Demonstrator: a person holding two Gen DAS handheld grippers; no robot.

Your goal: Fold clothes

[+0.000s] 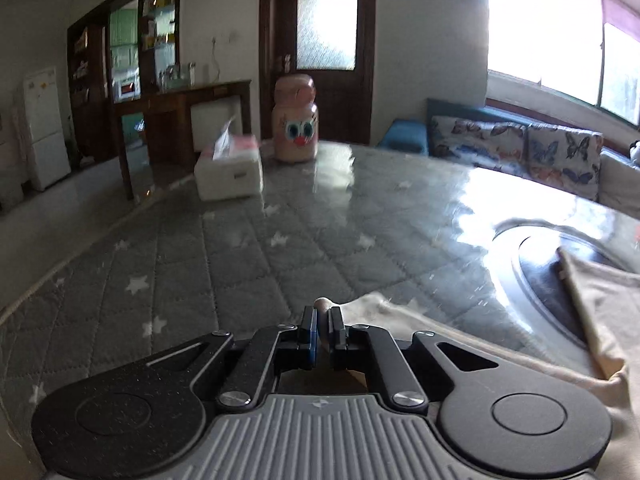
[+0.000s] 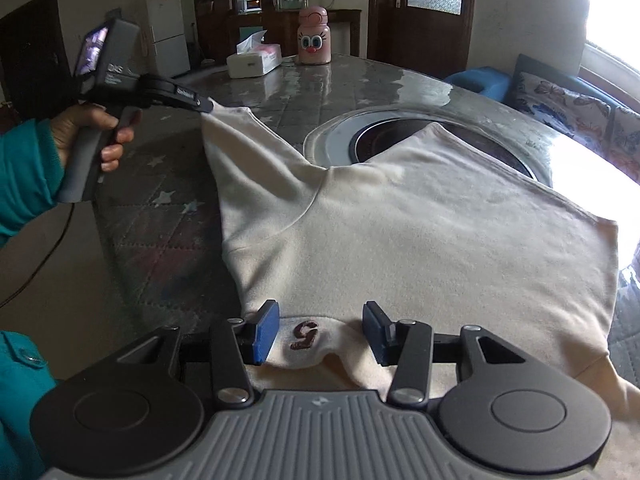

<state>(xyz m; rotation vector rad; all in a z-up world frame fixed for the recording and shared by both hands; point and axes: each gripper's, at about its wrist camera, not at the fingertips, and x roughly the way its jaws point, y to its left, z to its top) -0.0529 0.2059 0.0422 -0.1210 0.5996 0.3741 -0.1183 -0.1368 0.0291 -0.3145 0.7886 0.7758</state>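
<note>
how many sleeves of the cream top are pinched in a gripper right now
1: the left gripper is shut on the cream sweatshirt's left-hand sleeve. The other sleeve lies free over the table's round dark recess.

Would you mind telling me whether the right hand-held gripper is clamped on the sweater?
No, the right hand-held gripper stands open above the cream sweater, pads apart.

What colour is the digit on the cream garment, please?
Dark maroon digit on the cream garment, clearest in the right wrist view.
</note>
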